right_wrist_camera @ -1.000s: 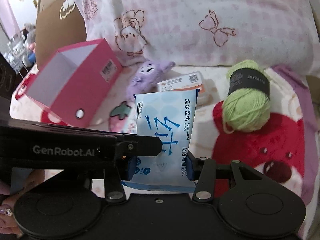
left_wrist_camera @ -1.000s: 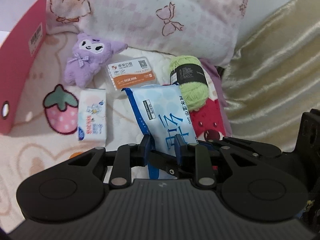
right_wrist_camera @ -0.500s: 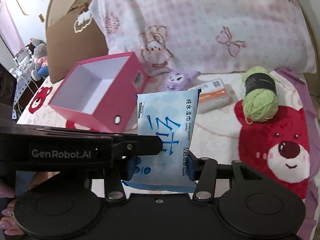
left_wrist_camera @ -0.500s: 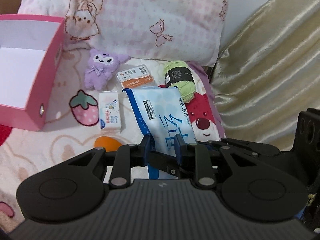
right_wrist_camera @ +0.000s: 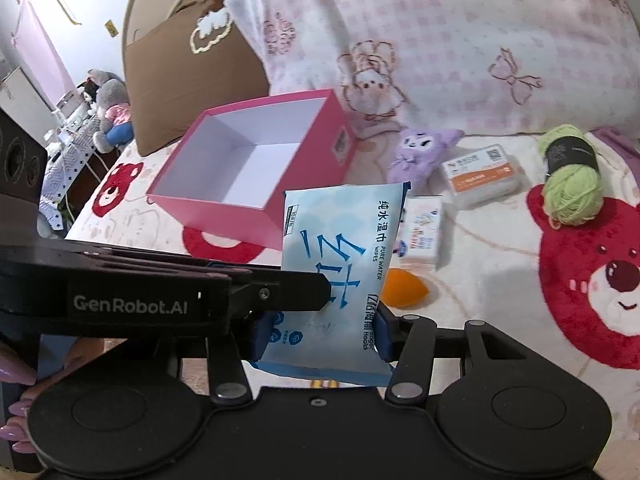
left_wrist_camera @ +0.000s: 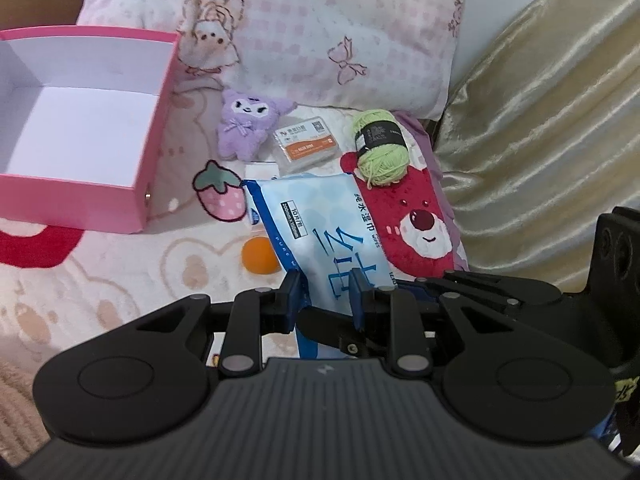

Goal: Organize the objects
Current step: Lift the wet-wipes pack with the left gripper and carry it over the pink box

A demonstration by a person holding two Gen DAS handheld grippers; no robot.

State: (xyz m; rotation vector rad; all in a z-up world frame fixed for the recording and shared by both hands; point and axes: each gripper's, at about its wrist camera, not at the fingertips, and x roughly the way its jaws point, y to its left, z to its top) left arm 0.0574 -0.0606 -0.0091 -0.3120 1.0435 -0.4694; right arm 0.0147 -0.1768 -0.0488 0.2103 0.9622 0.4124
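A light blue pack of wet wipes [left_wrist_camera: 320, 232] [right_wrist_camera: 340, 248] hangs in the air above the bed, gripped at its near end by both grippers. My left gripper [left_wrist_camera: 326, 294] is shut on it across the flat faces, and in the right wrist view its black finger [right_wrist_camera: 296, 292] reaches in from the left onto the pack. My right gripper [right_wrist_camera: 322, 332] presses its blue pads against the pack's two side edges. An open pink box [left_wrist_camera: 68, 200] [right_wrist_camera: 216, 216] with a white inside stands to the left, past the pack.
On the cartoon blanket lie a purple plush [left_wrist_camera: 246, 128] [right_wrist_camera: 420, 152], an orange-and-white card box [right_wrist_camera: 482, 178], a green yarn ball [left_wrist_camera: 380, 146] [right_wrist_camera: 572, 184], a small tissue pack [right_wrist_camera: 422, 228] and an orange sponge [left_wrist_camera: 256, 260] [right_wrist_camera: 404, 288]. A pink pillow [left_wrist_camera: 320, 20] lies behind them, gold fabric [left_wrist_camera: 540, 120] to the right.
Both grippers have risen and drawn back with the wipes pack held between them. The items on the blanket look smaller, and the pink box has come fully into view.
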